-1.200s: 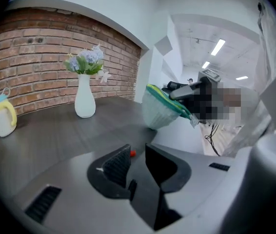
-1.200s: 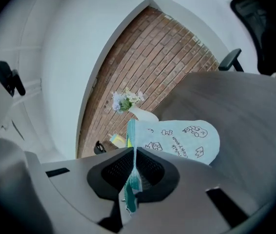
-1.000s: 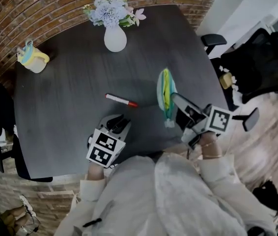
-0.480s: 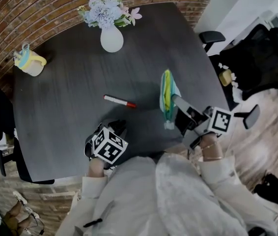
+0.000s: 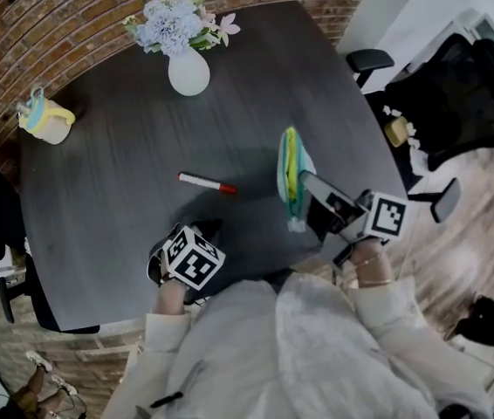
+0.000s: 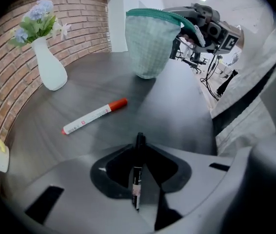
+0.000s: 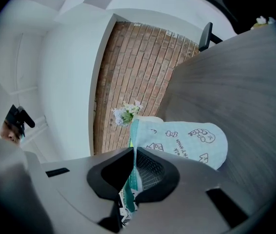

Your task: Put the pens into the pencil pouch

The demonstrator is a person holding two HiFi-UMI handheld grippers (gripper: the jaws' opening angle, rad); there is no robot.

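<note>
Head view: table (image 5: 125,147), brick wall (image 5: 55,24); left hand-held gripper (image 6: 139,143) just clamped black pen (image 6: 137,179), right (image 7: 132,161) clamps pouch (image 7: 187,145).

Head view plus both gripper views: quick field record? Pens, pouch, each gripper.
left gripper: just been closing; shut on slim black pen, aimed steeply down at the dark wooden table
right gripper: shut on rim of mint-green printed fabric pouch
pouch: held upright, mouth open
white marker with red cap: lying loose on the table, apart from both grippers
pouch contents: cannot tell
</note>
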